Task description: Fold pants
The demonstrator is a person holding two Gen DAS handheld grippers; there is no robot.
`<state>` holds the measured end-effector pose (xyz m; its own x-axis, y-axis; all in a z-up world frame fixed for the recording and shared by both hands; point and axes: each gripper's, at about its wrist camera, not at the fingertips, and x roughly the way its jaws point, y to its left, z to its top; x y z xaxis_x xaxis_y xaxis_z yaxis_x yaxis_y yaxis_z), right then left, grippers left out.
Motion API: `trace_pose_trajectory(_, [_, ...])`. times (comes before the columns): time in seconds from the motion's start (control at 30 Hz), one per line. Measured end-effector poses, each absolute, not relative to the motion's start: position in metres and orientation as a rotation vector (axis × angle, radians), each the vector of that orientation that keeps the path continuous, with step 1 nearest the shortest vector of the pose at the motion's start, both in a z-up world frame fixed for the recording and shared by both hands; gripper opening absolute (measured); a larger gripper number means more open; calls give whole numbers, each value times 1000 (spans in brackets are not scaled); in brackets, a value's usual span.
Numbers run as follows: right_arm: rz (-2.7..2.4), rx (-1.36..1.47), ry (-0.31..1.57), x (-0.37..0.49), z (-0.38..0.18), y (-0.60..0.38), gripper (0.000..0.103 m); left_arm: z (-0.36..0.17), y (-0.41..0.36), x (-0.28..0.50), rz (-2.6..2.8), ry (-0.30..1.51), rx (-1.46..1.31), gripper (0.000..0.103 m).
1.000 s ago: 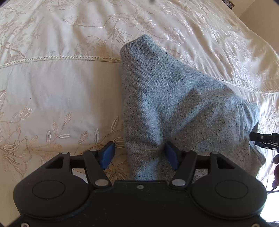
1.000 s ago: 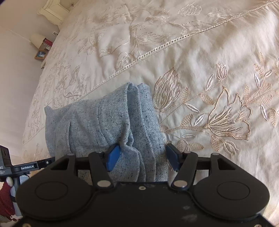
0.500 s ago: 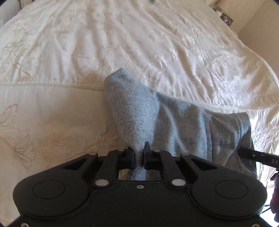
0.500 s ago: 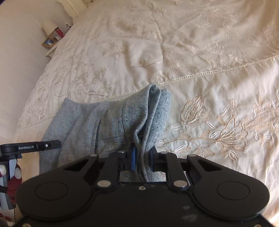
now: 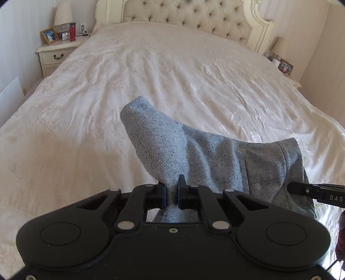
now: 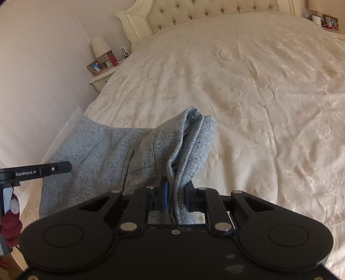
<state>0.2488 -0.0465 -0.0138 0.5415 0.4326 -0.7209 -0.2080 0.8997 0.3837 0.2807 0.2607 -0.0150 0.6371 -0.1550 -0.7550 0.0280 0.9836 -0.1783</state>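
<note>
The grey speckled pants (image 5: 215,159) hang stretched between my two grippers, lifted above the cream bedspread (image 5: 172,86). My left gripper (image 5: 171,193) is shut on one corner of the pants, which pokes up past the pads. My right gripper (image 6: 175,197) is shut on the other edge of the pants (image 6: 120,159), where several bunched layers stick up between the pads. The part of the cloth below both grippers is hidden by their bodies.
A wide bed with a tufted headboard (image 5: 189,17) fills both views. A nightstand (image 5: 58,51) with a lamp, photo frame and red bottle stands at the left of the bed. Another lamp (image 5: 280,46) stands at the right. The other gripper's bar (image 6: 38,169) shows beside the pants.
Both grippers closed on the pants' edges, then rose and tilted up, lifting the cloth off the bedspread; the headboard and nightstands have come into view.
</note>
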Motion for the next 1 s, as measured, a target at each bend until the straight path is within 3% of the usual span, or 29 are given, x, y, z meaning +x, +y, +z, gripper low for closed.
trace_pose_trajectory(0.07, [376, 277, 924, 271, -19, -35, 18, -26, 270, 301, -78, 901, -152, 17])
trace_pose_trajectory(0.13, [314, 257, 965, 296, -39, -22, 27, -53, 277, 319, 16, 980, -119, 30])
trace_pose_trajectory(0.23, [98, 123, 1102, 315, -73, -16, 28, -91, 292, 325, 184, 1089, -78, 19])
trace_pose_trajectory(0.5, [255, 6, 973, 285, -64, 28, 27, -98, 259, 295, 57, 1054, -33, 23])
trace_pose_trajectory(0.57, [289, -33, 1001, 281, -74, 44, 26, -106, 245, 296, 14, 1073, -12, 28])
trace_pose_trajectory(0.73, [225, -52, 1140, 277, -119, 45, 26, -153, 246, 297, 33, 1212, -20, 29])
trace_pose_trajectory(1.0, [220, 17, 1113, 272, -94, 38, 27, -114, 256, 279, 55, 1139, -108, 28])
